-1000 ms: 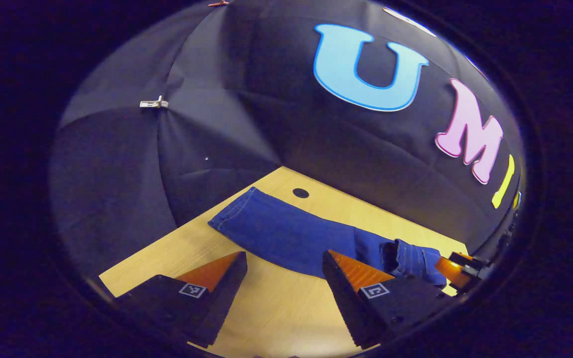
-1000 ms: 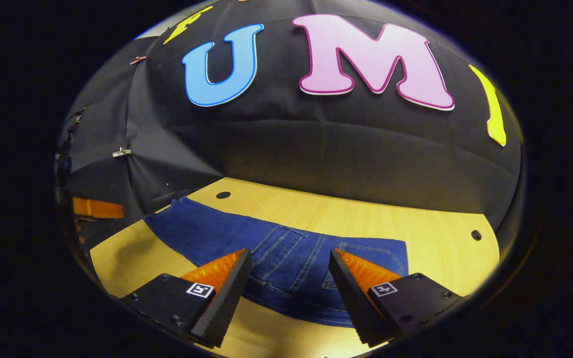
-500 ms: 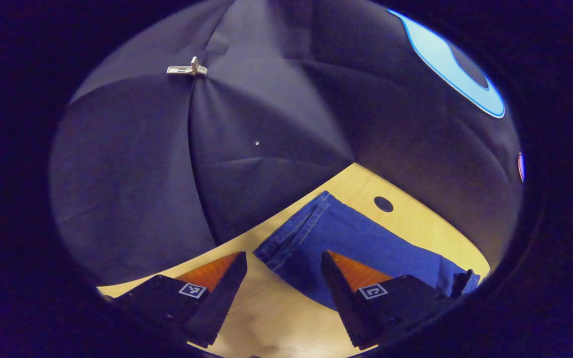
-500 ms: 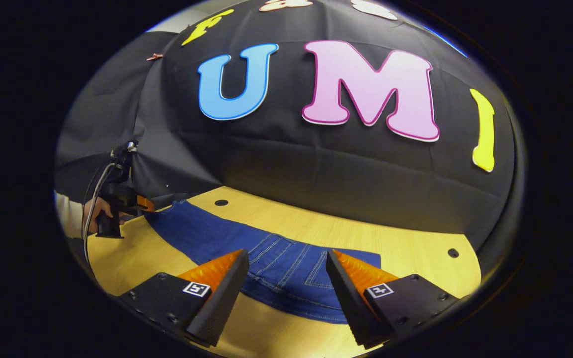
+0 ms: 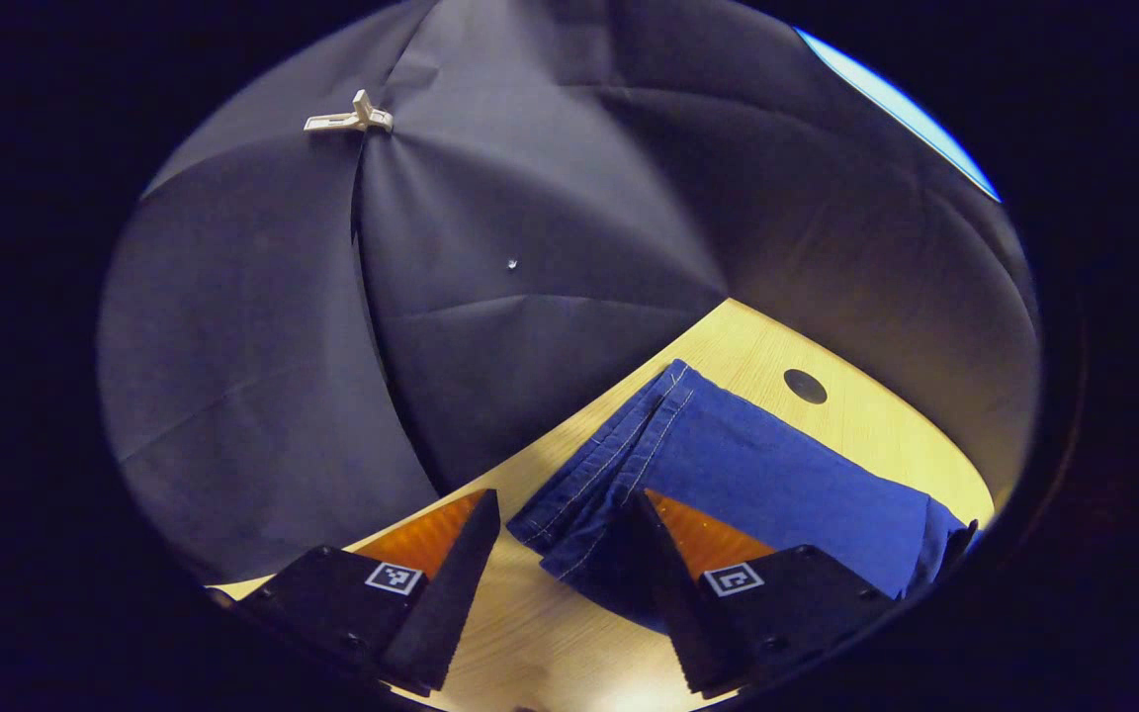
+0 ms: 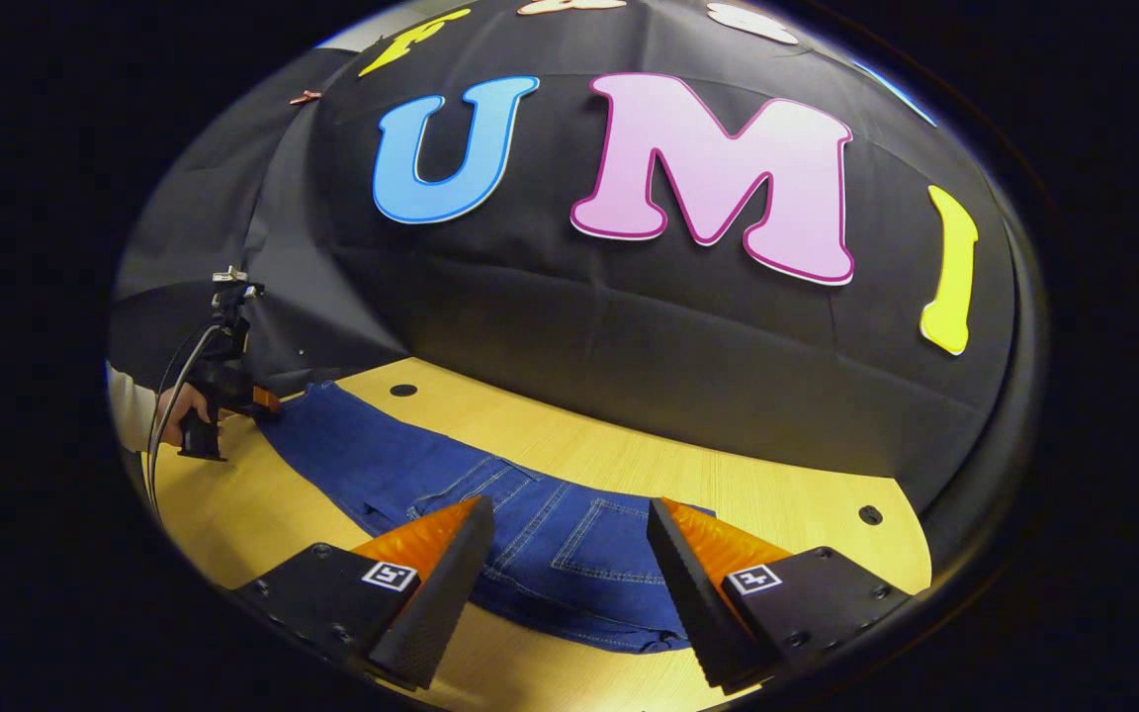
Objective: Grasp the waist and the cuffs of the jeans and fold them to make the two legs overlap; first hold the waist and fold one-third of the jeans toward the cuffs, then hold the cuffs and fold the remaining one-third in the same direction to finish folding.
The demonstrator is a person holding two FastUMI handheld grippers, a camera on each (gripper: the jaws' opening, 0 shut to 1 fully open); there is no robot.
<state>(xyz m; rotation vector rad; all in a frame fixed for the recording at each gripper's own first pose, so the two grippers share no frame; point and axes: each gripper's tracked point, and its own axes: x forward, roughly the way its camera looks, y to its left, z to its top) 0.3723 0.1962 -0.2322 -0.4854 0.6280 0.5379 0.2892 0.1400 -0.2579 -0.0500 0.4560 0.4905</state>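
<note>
Two grippers, fingers spread and holding nothing: left (image 5: 558, 578) at the cuffs (image 5: 601, 475), right (image 6: 562, 583) at the waist (image 6: 569, 554). We judge the leg-overlap grasp comes next: both must close on denim.

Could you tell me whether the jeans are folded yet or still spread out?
Still spread lengthwise: the jeans lie flat along the table, cuffs far from waist. The legs appear overlapped.

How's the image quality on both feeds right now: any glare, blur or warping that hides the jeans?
Left gripper view: the jeans are sharp, cuff stitching readable; a bright glare patch sits on the table at the bottom edge. Right gripper view: fisheye bends the table edge into a curve; the waist end of the jeans is crisp between the right gripper fingers, and the left gripper is small and dim.
</note>
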